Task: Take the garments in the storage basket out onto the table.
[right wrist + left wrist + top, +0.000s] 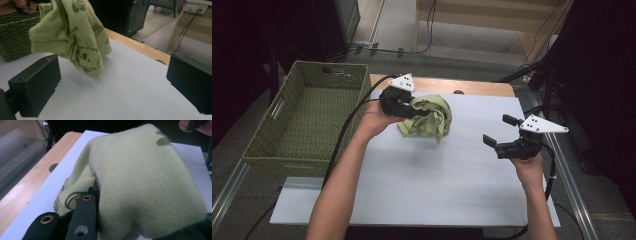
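The left tongs (414, 111) are clamped tight on a soft light-green cloth with little darker green pictures printed on it (432, 119). The cloth is bunched up in a lump. It hangs from the left tongs, lifted off the white mat, over the far left part of the mat. In the right gripper view the cloth (75, 35) dangles in the air and there is a faint shadow on the mat under it. One picture on it looks like a small bear face. In the left gripper view the cloth (140, 185) covers most of what can be seen, and it lies right over the black jaws.

The right tongs (498, 134) are open wide and hold nothing. They are near the right edge of the mat, well apart from the cloth, and they point left toward it. In the right gripper view the two black jaws stand far apart with bare mat between them.

The thin white mat (427, 185) lies on the light brown wooden tabletop (472, 87). A strip of the wood shows along the far side, with a small dark hole in it.

A big green woven basket (304, 117) with a handle hole in its far wall sits to the left of the mat, just beside the left hand (374, 120).
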